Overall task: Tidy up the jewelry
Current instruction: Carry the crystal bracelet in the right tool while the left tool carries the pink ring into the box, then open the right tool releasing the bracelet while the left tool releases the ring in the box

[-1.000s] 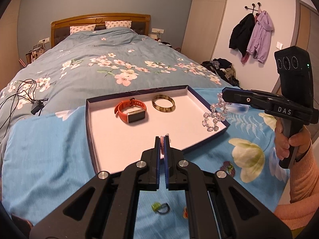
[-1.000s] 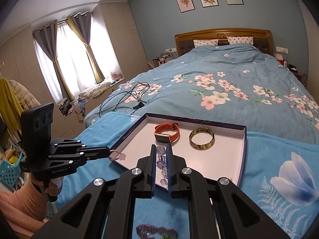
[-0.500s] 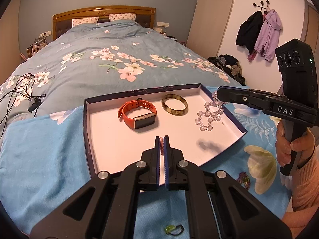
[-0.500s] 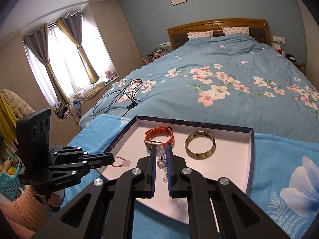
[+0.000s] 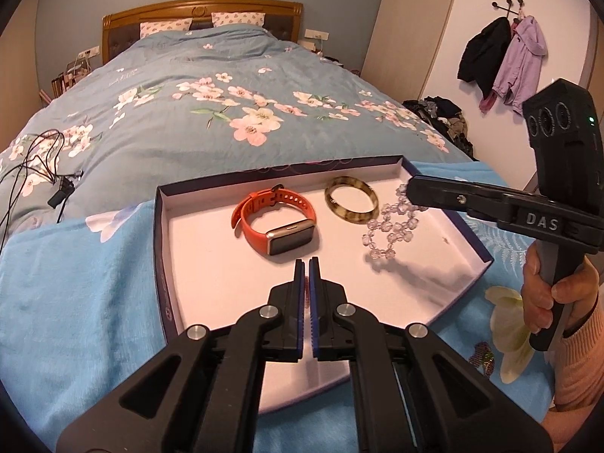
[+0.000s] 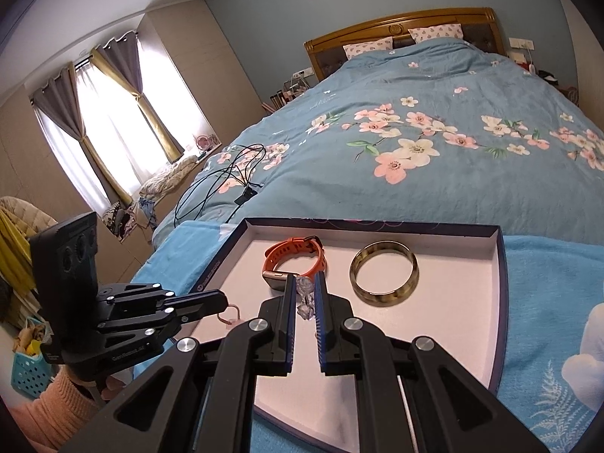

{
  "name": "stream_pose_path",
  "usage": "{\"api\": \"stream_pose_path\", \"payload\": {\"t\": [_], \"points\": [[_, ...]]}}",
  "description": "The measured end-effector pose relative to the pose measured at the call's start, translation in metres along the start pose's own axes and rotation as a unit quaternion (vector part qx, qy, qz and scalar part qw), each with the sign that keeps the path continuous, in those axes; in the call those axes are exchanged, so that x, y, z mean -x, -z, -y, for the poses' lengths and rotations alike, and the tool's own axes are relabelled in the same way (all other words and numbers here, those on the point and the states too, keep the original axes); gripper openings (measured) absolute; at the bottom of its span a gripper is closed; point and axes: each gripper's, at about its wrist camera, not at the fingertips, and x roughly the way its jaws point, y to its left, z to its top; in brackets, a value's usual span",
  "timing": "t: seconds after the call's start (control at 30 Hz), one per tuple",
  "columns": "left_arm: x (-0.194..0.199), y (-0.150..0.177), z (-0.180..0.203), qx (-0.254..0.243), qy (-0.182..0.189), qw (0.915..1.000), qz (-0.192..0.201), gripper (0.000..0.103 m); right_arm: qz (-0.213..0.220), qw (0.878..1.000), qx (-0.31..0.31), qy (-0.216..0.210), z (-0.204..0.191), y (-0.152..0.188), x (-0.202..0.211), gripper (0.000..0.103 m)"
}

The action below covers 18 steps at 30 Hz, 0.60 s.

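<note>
Both grippers loaded over tray (image 5: 472, 241)
Your right gripper (image 6: 305, 294) pinches the limp, slippery crystal bead bracelet (image 5: 392, 226); left gripper (image 5: 306, 271) is clamped tight on a small pink ring (image 6: 230, 315). Lower gently.

tray floor (image 5: 226, 287) bare before watch (image 5: 277, 222) and bangle (image 5: 351, 204).

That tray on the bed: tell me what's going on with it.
A person holds a gripper in each hand over the tray. The right gripper is shut on a clear bead bracelet; the left gripper is shut on a small pink ring. An orange watch and a bangle lie inside.
</note>
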Motion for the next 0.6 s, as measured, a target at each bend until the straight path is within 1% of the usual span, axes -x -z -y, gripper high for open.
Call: {"api": "stream_pose_path", "payload": {"t": [0.17, 0.33, 0.37, 0.5, 0.53, 0.6], "points": [[-0.013, -0.003, -0.01, 0.01, 0.0, 0.9998, -0.014, 0.001, -0.006, 1.0, -0.01, 0.0, 0.006, -0.001, -0.007, 0.008], [-0.024, -0.003, -0.015, 0.014, -0.004, 0.9994, -0.03, 0.001, -0.012, 1.0, -0.019, 0.01, 0.015, 0.001, -0.012, 0.008], [-0.024, -0.002, -0.017, 0.015, -0.004, 0.9994, -0.031, 0.003, -0.013, 1.0, -0.02, 0.012, 0.016, 0.001, -0.012, 0.008], [-0.017, 0.005, -0.02, 0.002, -0.002, 0.9994, -0.033, 0.024, -0.015, 0.999, -0.016, 0.03, 0.022, 0.003, -0.013, 0.008], [-0.014, 0.007, -0.019, -0.003, -0.001, 0.9994, -0.034, 0.026, -0.016, 0.999, -0.018, 0.033, 0.024, 0.003, -0.013, 0.008], [-0.009, 0.012, -0.02, -0.013, 0.003, 0.9993, -0.035, 0.037, -0.019, 0.999, -0.018, 0.04, 0.027, 0.005, -0.015, 0.008]]}}
